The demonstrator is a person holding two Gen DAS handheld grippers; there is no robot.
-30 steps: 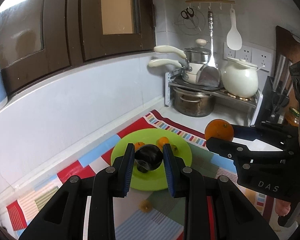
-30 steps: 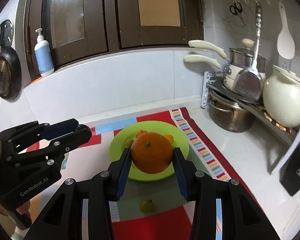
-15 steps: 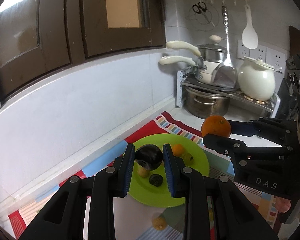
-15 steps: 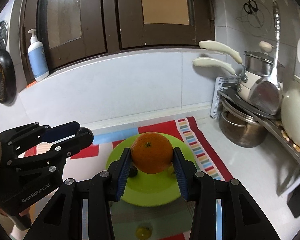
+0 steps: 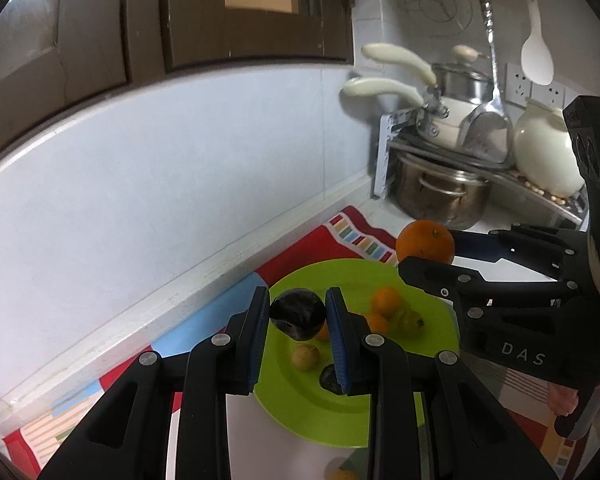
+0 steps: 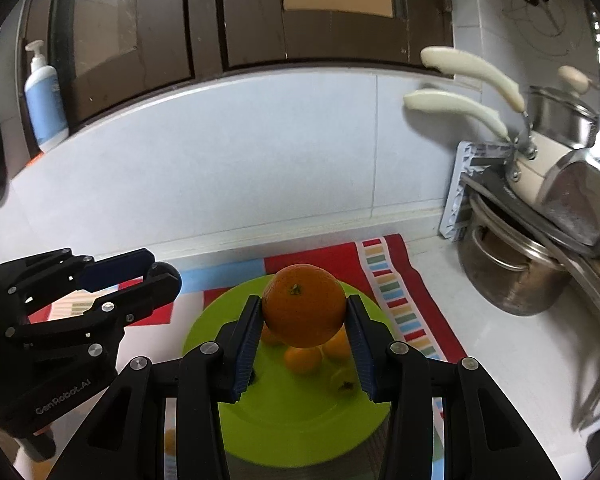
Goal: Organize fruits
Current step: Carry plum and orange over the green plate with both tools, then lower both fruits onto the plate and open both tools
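Observation:
My left gripper (image 5: 298, 314) is shut on a dark purple plum (image 5: 298, 314) and holds it above the left part of the green plate (image 5: 380, 276). My right gripper (image 6: 303, 312) is shut on a large orange (image 6: 303, 306) above the same plate (image 6: 300, 420); the orange also shows in the left wrist view (image 5: 425, 241). On the plate lie several small oranges (image 5: 386, 300), a yellow-green fruit (image 5: 305, 357) and a dark fruit (image 5: 329, 378). A small yellow fruit (image 5: 342, 474) lies on the mat in front of the plate.
A colourful striped mat (image 6: 396, 300) covers the white counter. A rack with steel pots (image 5: 440, 196), cream-handled pans and a white pot (image 5: 544, 152) stands at the right. The tiled wall runs behind. A soap bottle (image 6: 46, 100) stands on the sill.
Both grippers have moved forward and closer over the plate, still holding the plum and the orange. The plate now lies directly under both.

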